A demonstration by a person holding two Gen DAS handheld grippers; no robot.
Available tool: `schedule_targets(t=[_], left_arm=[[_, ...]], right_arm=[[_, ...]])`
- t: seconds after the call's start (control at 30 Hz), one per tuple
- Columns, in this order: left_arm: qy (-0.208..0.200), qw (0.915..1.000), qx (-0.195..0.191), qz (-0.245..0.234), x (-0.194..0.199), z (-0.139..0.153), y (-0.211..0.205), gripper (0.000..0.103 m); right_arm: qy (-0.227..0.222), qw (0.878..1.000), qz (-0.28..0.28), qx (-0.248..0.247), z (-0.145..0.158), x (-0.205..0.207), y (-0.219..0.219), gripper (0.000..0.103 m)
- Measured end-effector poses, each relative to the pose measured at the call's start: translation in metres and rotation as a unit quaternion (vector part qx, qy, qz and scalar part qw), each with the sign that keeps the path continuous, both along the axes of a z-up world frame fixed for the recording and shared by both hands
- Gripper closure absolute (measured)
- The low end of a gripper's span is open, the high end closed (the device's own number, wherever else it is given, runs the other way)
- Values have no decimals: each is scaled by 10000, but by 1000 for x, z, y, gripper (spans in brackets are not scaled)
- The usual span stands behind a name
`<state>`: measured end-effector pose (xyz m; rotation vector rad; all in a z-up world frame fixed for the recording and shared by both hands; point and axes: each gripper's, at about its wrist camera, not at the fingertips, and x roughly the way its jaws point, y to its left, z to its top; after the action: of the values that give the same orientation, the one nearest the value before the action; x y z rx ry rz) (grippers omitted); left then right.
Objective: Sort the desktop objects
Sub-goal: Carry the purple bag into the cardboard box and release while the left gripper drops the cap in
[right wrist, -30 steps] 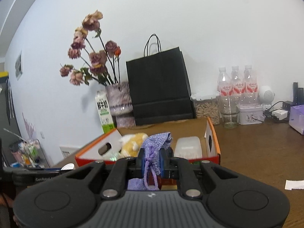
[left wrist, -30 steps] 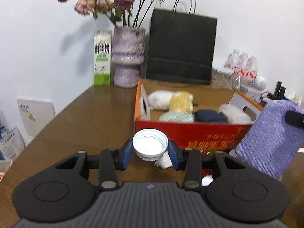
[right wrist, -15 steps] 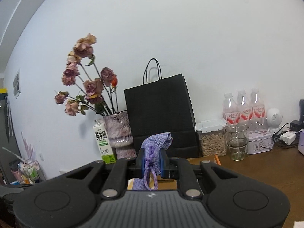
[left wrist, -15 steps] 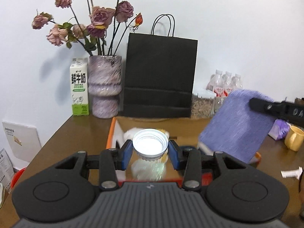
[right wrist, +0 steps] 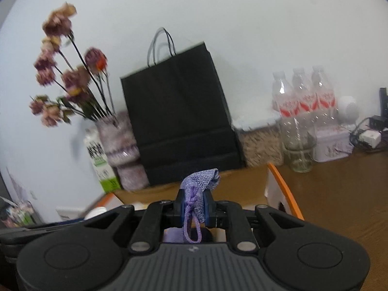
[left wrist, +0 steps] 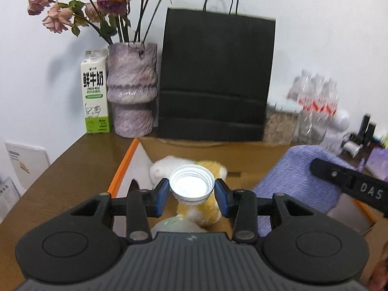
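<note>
My left gripper (left wrist: 191,194) is shut on a white screw cap (left wrist: 191,185), holding it above the open cardboard box (left wrist: 126,169) with orange edges. Below the cap, inside the box, lie a yellow and white plush toy (left wrist: 203,212) and a pale green round thing (left wrist: 177,225). My right gripper (right wrist: 195,206) is shut on a purple woven cloth (right wrist: 201,181) with a hanging cord loop. In the left wrist view that purple cloth (left wrist: 300,184) hangs over the right part of the box, under the other gripper's black finger (left wrist: 349,184).
Along the wall stand a milk carton (left wrist: 95,92), a vase of dried flowers (left wrist: 132,89), a black paper bag (left wrist: 215,77), a jar of pellets (right wrist: 262,138), water bottles (right wrist: 303,92), an empty glass (right wrist: 299,152) and a white tin (right wrist: 332,140). Brown tabletop (right wrist: 344,189) lies right of the box.
Both grippers have moved forward over the box with their loads. The box front wall has dropped out of the left view, and the bag and vase look closer.
</note>
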<state>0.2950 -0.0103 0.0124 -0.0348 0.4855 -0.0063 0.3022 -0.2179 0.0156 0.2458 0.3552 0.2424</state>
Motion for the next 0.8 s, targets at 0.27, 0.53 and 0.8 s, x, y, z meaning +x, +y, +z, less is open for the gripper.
schedule_targets(t=[0.27,0.53,0.8], left_arm=[[254,9985,472,58,6,-19,-3,62],[246,9979,602,77,6,-19,-4,46],[-285,9958,805,340,-5,-8,-9,0]], right_arm=[[258,9981,-198,-515,-12,1,0,87],[363,9973,-278,-581,-13,0,-4,41],[88,9982,-259,-527,-3,-9,-5,0]])
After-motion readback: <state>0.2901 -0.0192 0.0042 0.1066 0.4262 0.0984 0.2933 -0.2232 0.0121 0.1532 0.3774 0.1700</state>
